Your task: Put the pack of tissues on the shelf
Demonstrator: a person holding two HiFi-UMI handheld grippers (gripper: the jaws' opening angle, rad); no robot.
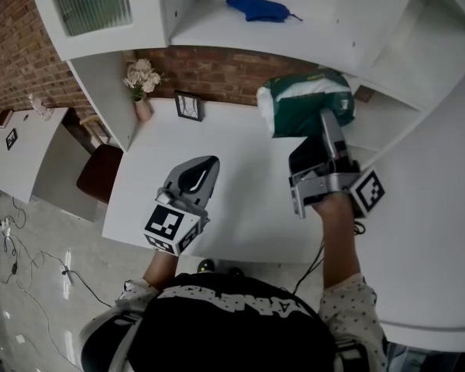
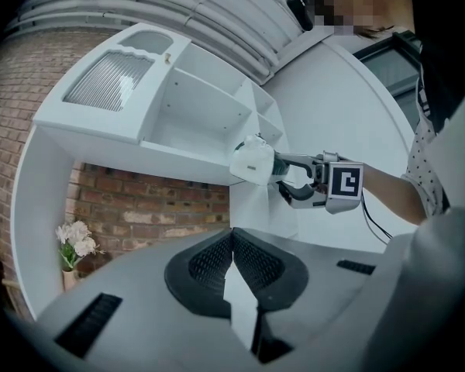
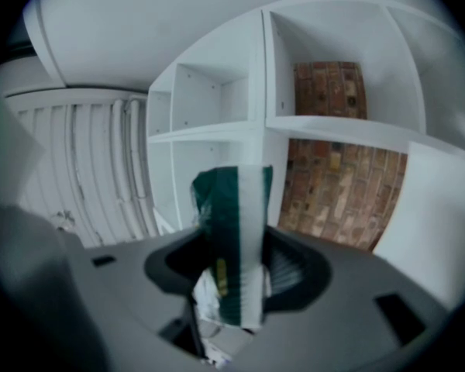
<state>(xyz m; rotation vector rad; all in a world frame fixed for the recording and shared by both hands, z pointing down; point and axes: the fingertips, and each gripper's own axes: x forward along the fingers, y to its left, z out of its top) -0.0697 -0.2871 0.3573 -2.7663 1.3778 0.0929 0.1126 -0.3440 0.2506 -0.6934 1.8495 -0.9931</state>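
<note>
The green and white pack of tissues (image 1: 306, 101) hangs in the air in front of the white shelf unit (image 1: 294, 37), clamped in my right gripper (image 1: 325, 134). In the right gripper view the pack (image 3: 236, 246) stands upright between the two pads, before the shelf's open compartments (image 3: 209, 99). The left gripper view shows the pack (image 2: 253, 161) from the side, near a shelf board's edge. My left gripper (image 1: 195, 178) hovers over the white desk (image 1: 240, 200), shut with nothing in it; its pads (image 2: 232, 263) meet.
A blue cloth (image 1: 257, 9) lies on the upper shelf board. A vase of pale flowers (image 1: 142, 84) and a small framed clock (image 1: 189, 106) stand at the desk's back by the brick wall. A dark chair (image 1: 99, 172) sits left of the desk.
</note>
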